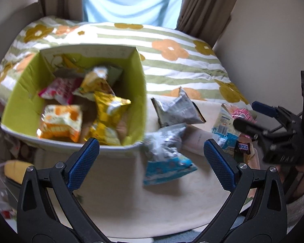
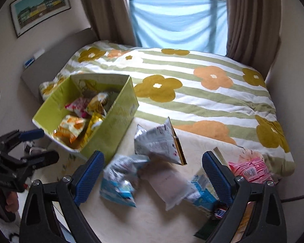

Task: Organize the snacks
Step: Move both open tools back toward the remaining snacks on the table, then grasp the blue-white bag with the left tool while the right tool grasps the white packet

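Note:
A green cardboard box (image 1: 138,85) (image 2: 115,121) stands open on the bed, with several orange, yellow and pink snack packs inside. Loose on the cream cloth (image 1: 152,206) to its right lie a silver bag (image 1: 178,109) (image 2: 158,141), a blue-and-silver bag (image 1: 166,158) (image 2: 117,182), a white flat pack (image 2: 172,188), a pink pack (image 2: 251,168) and a Snickers bar (image 1: 243,147). My left gripper (image 1: 150,143) hangs open over the box's near right corner, holding nothing. My right gripper (image 2: 153,155) is open above the loose bags, empty. Each gripper shows at the edge of the other's view, left gripper (image 2: 44,145) and right gripper (image 1: 245,114).
A striped duvet with orange and mustard flowers (image 2: 192,93) covers the bed behind the snacks. Brown curtains (image 2: 251,20) frame a window hung with light blue cloth (image 2: 178,24). A grey headboard (image 2: 56,56) and a framed picture (image 2: 38,6) are on the left.

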The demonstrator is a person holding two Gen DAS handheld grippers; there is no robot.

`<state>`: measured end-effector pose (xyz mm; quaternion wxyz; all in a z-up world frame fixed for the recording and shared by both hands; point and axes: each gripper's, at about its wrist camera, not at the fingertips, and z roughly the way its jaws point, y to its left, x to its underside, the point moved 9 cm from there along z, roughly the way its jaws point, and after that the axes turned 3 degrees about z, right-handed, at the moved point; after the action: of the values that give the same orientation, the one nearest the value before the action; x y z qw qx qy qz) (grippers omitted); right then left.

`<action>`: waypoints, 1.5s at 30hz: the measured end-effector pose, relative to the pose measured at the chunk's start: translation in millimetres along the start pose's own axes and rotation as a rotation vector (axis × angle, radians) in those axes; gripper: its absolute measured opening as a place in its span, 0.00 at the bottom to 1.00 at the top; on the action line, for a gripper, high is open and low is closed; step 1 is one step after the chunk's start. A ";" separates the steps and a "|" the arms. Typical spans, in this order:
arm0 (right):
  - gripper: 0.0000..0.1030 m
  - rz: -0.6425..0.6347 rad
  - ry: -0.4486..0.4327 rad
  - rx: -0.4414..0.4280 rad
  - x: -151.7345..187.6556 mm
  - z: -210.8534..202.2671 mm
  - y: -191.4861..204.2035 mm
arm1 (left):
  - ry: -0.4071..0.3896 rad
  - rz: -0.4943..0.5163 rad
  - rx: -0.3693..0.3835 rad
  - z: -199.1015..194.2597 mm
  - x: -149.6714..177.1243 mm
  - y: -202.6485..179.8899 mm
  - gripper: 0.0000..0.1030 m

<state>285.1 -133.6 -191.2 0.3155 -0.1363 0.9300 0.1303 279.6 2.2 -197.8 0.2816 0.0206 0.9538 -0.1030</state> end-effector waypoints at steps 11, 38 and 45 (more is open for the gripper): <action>0.93 -0.182 0.137 -0.127 59.8 50.7 -27.5 | 0.108 -0.219 -0.025 63.6 58.2 -17.1 0.99; 0.90 -0.546 0.262 -0.147 102.8 131.2 -11.2 | 0.167 -0.292 -0.008 148.1 87.4 -5.6 0.69; 0.83 -0.602 0.274 -0.141 106.4 138.4 -1.4 | 0.173 -0.271 -0.025 142.4 89.6 -6.6 0.61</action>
<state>280.7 -107.7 -363.9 0.2015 -0.4425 0.8706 0.0758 279.5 -35.6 -361.9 0.1822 -0.1027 0.9697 -0.1262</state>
